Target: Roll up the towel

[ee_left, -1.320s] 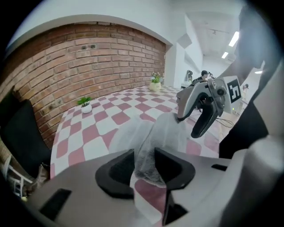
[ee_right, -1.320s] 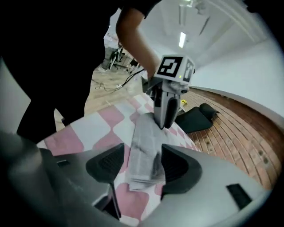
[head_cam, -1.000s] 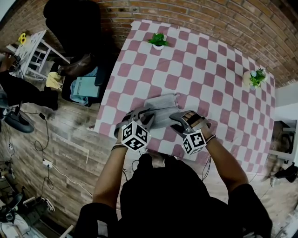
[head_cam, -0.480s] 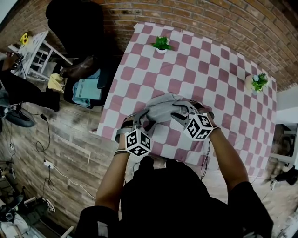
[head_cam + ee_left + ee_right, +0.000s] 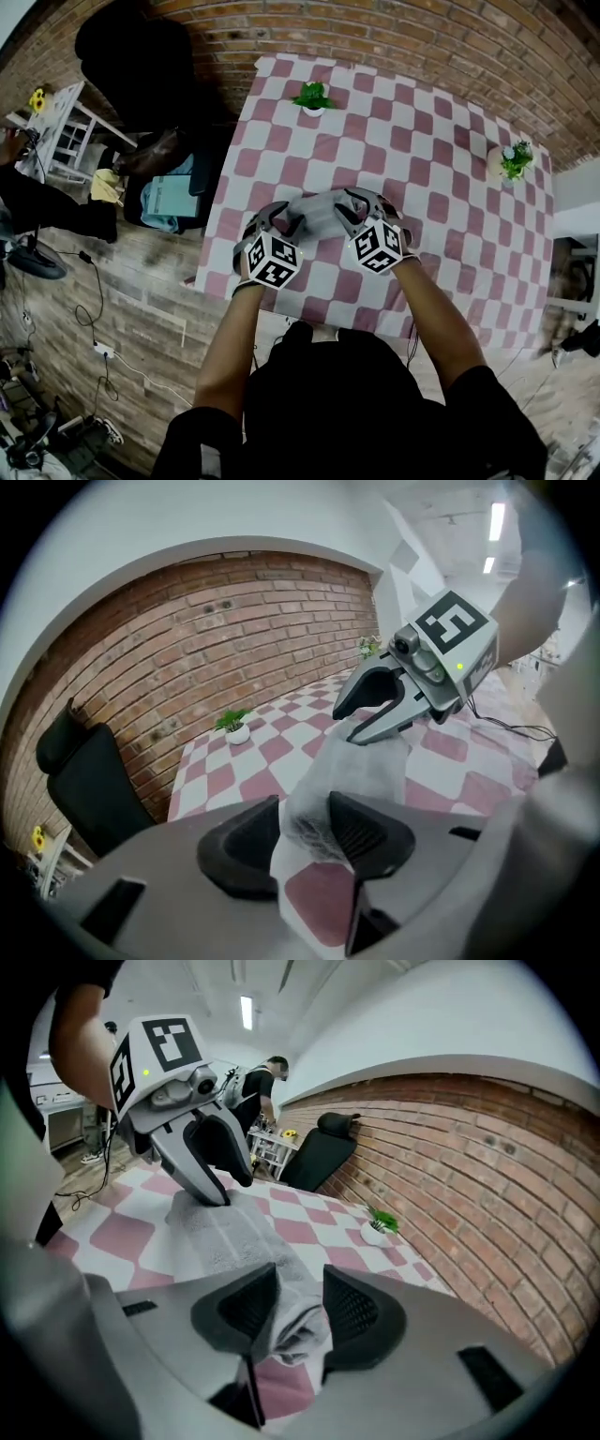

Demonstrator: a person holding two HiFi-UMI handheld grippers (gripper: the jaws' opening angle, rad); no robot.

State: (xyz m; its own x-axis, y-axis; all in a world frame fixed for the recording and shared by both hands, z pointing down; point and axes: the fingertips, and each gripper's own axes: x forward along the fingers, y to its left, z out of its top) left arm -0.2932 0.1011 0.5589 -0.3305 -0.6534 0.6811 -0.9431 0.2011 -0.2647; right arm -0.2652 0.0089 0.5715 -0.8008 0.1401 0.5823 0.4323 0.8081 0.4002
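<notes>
A grey towel [image 5: 314, 214] lies as a loosely rolled bundle across the pink-and-white checked table [image 5: 422, 141]. My left gripper [image 5: 278, 220] holds its left end and my right gripper [image 5: 352, 208] its right end. In the left gripper view the cloth [image 5: 366, 771] bunches between the jaws of the left gripper [image 5: 305, 832], which have just been closing on it. Opposite stands the right gripper [image 5: 375, 714]. In the right gripper view a folded end of towel [image 5: 225, 1232] fills the gap of the right gripper [image 5: 298, 1312], whose jaws have closed a little. The left gripper [image 5: 220, 1180] pins the far end.
Two small potted plants stand on the table, one at the far edge [image 5: 312, 96] and one at the right [image 5: 515, 157]. A black chair [image 5: 141, 66], a bag with blue items [image 5: 173, 192] and a white shelf [image 5: 56, 122] stand left of the table. A brick wall runs behind.
Both grippers moved away from the person across the table. The towel, flat a second ago, was lifted at its near edge and turned over into a shorter bundle.
</notes>
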